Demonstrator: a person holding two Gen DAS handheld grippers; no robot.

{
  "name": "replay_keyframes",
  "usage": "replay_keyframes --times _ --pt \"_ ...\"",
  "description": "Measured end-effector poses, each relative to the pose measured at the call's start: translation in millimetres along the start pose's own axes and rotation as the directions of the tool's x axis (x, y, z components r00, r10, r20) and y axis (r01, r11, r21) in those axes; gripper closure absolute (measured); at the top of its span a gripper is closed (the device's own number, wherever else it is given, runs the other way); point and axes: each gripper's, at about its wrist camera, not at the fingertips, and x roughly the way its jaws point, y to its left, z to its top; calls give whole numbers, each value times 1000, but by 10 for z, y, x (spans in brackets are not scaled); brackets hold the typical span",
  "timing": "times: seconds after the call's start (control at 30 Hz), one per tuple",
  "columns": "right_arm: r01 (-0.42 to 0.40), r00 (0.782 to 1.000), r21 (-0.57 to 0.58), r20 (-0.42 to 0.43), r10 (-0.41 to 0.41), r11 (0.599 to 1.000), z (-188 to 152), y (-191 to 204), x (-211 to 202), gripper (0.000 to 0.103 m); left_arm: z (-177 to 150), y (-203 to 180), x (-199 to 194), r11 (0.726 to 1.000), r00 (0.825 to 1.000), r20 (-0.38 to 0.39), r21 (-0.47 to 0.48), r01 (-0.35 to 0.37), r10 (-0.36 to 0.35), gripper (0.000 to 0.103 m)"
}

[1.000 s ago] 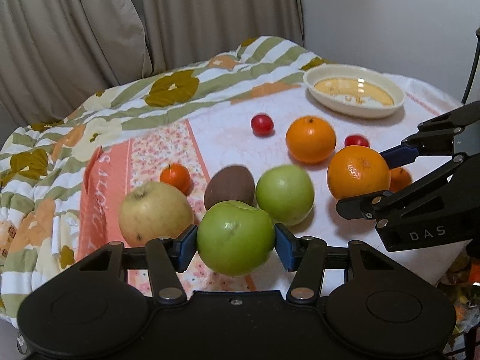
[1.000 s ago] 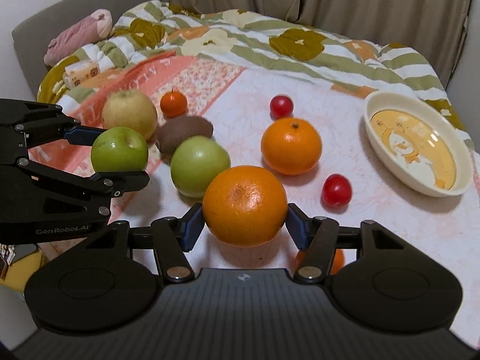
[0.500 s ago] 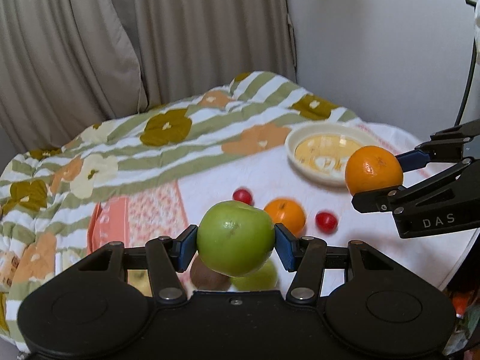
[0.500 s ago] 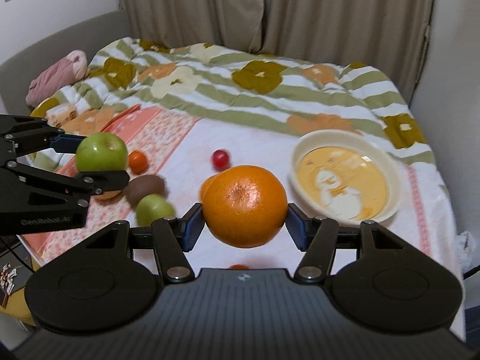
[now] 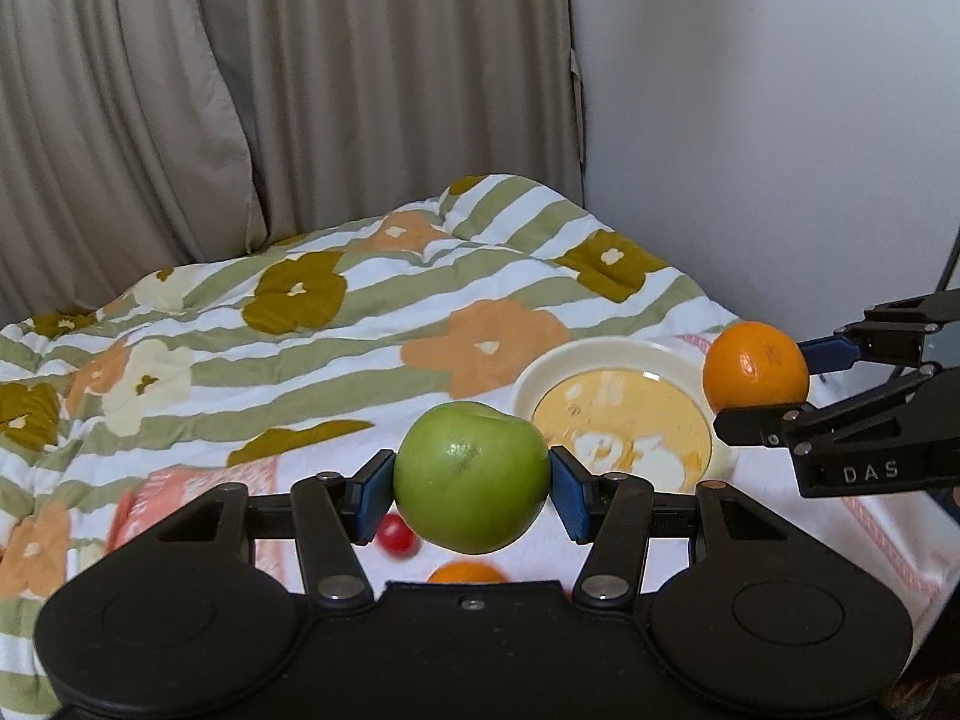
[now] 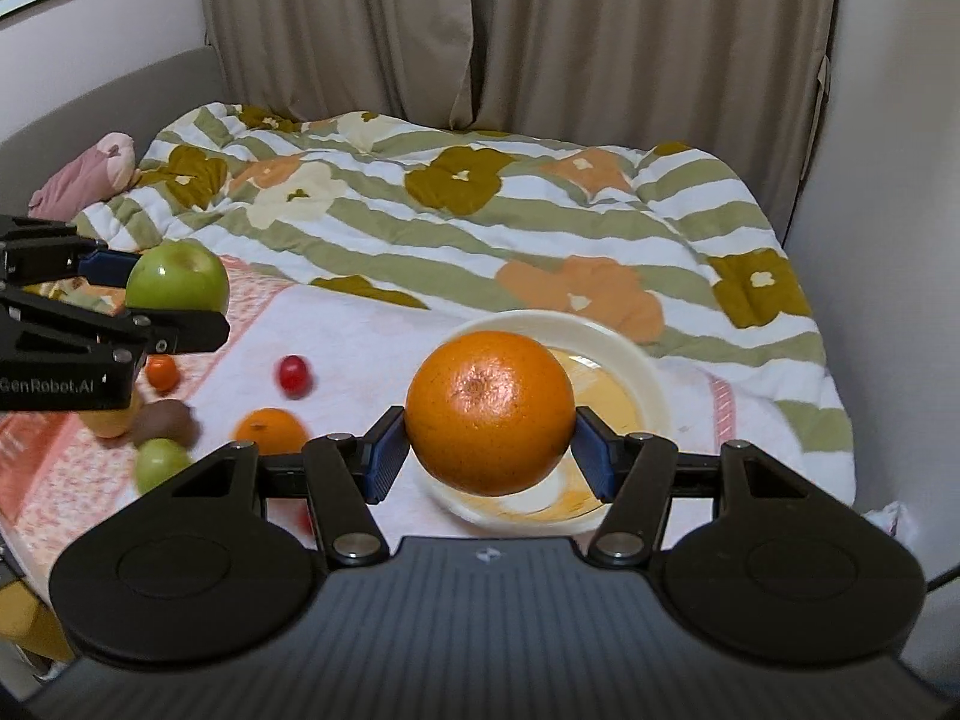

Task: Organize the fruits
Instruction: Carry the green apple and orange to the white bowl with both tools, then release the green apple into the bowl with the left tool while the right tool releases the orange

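Observation:
My left gripper is shut on a green apple and holds it high above the bed. My right gripper is shut on a large orange, held in the air over the cream bowl. The bowl also shows in the left wrist view, with the orange at its right. The apple shows at the left of the right wrist view. On the pink cloth lie another orange, a red cherry tomato, a kiwi, a second green apple and a small tangerine.
A striped flowered quilt covers the bed behind the cloth. Curtains and a white wall stand at the back. A pink soft toy lies at the far left.
Both grippers have risen and moved forward toward the bowl with their fruits. The orange now hangs over the bowl; the fruits on the cloth have dropped low in both views.

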Motion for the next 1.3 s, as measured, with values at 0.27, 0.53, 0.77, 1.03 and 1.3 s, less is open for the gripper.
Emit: replay_keyframes --times 0.27,0.53,0.77,1.03,1.3 --pt "-15 999 -9 -35 14 1000 44 -685 520 29 320 -380 742 1000 999 -45 10 19 -19 44" --pt "-37 996 -27 -77 35 999 -21 -1032 947 29 433 -677 1518 999 994 -105 32 39 -36 44" --pt "-46 994 -1 -96 46 999 -36 -1215 1135 29 421 -803 1959 997 986 -166 62 41 -30 44" --pt "-56 993 7 -105 56 998 -14 -1279 1206 29 393 -886 2175 994 977 -214 99 40 -18 42" --pt "-83 990 24 -110 85 996 62 -1305 1241 29 417 -820 1875 992 984 -175 128 -8 30 1"
